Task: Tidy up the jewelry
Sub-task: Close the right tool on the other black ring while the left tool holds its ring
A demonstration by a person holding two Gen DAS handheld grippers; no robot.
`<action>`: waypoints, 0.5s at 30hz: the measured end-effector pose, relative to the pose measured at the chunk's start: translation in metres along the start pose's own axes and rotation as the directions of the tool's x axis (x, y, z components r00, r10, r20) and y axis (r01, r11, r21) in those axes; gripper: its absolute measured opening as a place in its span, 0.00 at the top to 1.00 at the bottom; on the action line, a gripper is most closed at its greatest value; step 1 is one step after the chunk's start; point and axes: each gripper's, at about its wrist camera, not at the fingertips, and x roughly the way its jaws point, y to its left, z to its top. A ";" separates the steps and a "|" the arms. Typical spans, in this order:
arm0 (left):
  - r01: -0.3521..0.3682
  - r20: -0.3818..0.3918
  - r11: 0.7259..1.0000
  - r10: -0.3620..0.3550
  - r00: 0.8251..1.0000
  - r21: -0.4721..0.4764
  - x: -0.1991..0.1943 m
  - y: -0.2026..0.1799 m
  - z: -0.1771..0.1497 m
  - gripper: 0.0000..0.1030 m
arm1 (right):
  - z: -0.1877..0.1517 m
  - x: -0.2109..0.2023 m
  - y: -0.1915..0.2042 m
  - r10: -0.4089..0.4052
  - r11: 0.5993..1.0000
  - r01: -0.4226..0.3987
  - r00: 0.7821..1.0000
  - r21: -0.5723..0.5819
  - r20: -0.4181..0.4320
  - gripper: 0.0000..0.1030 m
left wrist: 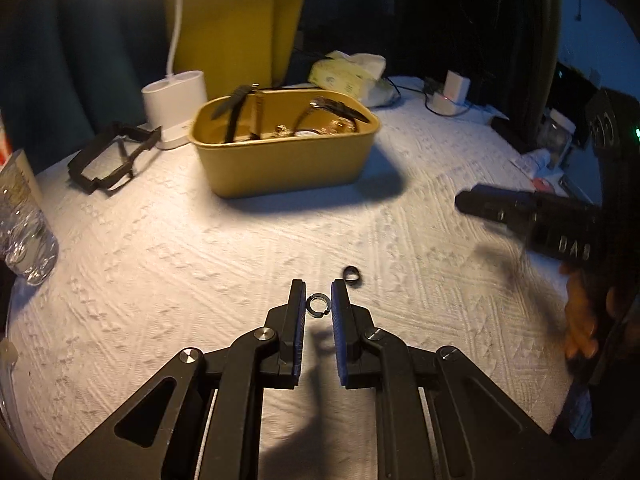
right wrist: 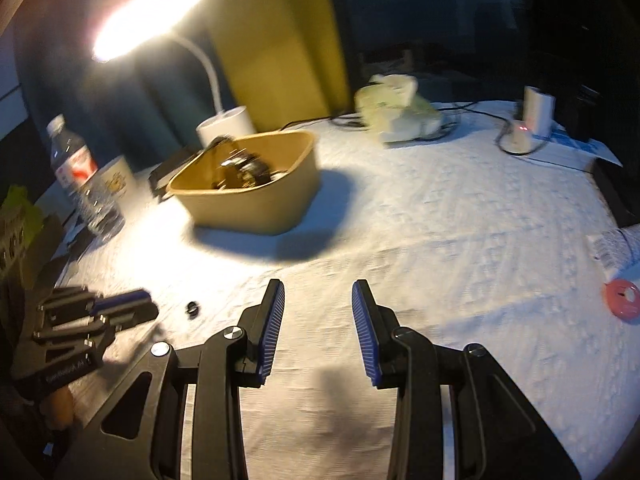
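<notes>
A small silver ring [left wrist: 318,306] lies on the white cloth between the fingertips of my left gripper [left wrist: 318,300], which is open around it with gaps on both sides. A dark ring [left wrist: 351,274] lies just beyond the right finger; it also shows in the right wrist view [right wrist: 193,308]. A tan tub [left wrist: 288,160] holding watches and jewelry stands farther back, also in the right wrist view [right wrist: 256,196]. My right gripper [right wrist: 318,300] is open and empty over bare cloth; it shows at the right of the left wrist view [left wrist: 472,200]. The left gripper shows at the left of the right wrist view [right wrist: 132,304].
A black strap [left wrist: 112,160] lies left of the tub. A lamp base [left wrist: 176,104] stands behind it. A water bottle [right wrist: 86,184], a cup [right wrist: 118,180], a tissue pack [left wrist: 348,76], a white charger [left wrist: 454,92] with cables and a pink disc [right wrist: 624,296] ring the cloth.
</notes>
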 end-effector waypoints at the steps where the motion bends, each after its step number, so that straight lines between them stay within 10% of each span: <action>1: 0.001 0.002 1.000 -0.001 1.000 -0.007 0.000 0.003 -0.001 0.86 | 0.000 0.003 0.007 0.007 1.000 -0.007 1.000 -0.012 -0.010 0.66; 15: 0.032 0.071 0.992 -0.024 0.997 -0.118 -0.022 0.056 -0.006 0.86 | -0.007 0.041 0.079 0.051 0.990 -0.066 0.991 -0.126 -0.123 0.66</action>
